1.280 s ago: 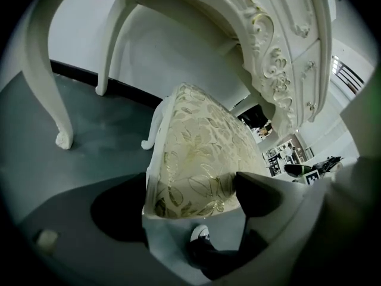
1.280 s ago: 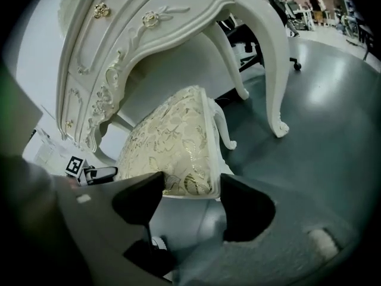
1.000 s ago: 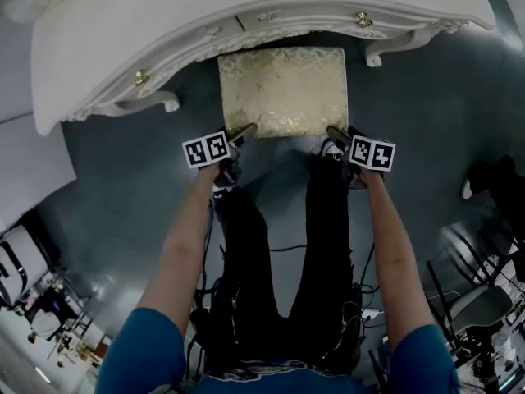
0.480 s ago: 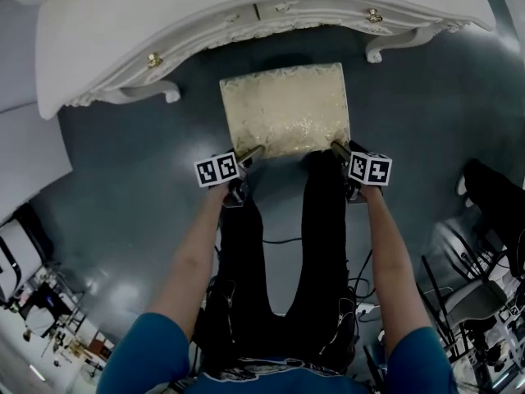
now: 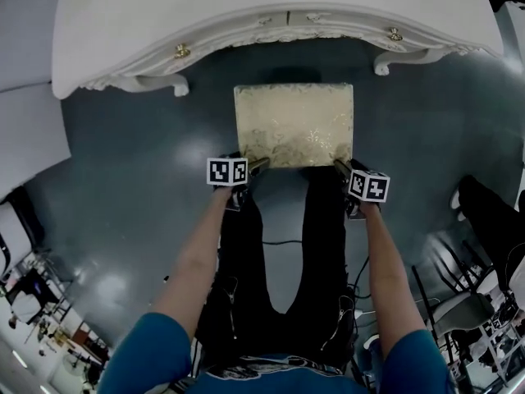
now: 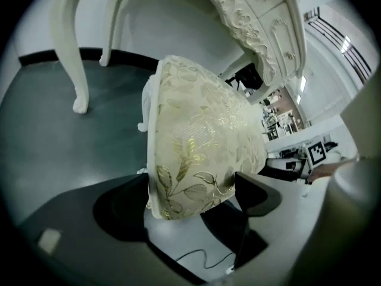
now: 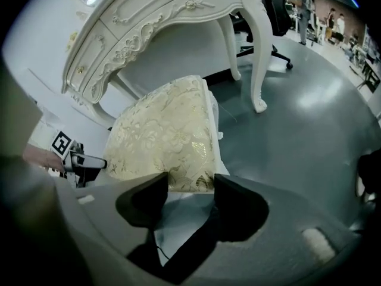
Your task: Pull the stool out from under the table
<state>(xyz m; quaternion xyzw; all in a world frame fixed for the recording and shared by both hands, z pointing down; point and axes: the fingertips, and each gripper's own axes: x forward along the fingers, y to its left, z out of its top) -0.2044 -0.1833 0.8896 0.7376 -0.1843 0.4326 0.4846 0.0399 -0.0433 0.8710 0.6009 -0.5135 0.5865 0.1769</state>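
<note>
The stool (image 5: pixel 294 124), topped with a cream and gold floral cushion, stands on the grey floor in front of the white ornate table (image 5: pixel 246 6), with floor showing between them. My left gripper (image 5: pixel 257 164) grips the stool's near left corner. My right gripper (image 5: pixel 340 166) grips the near right corner. In the left gripper view the cushion (image 6: pixel 196 136) fills the space between the jaws of the left gripper (image 6: pixel 191 186). In the right gripper view the right gripper (image 7: pixel 190 182) has its pads against the stool's (image 7: pixel 166 136) corner.
The table's curved legs (image 5: pixel 160 82) (image 5: pixel 402 58) stand to either side behind the stool. The person's legs in black trousers (image 5: pixel 279 245) are just behind the grippers. Office chairs and cables (image 5: pixel 467 302) crowd the lower right. A white surface (image 5: pixel 25 138) lies at the left.
The stool has slid out from under the table's edge toward the person. Both grippers came back with it at its near corners.
</note>
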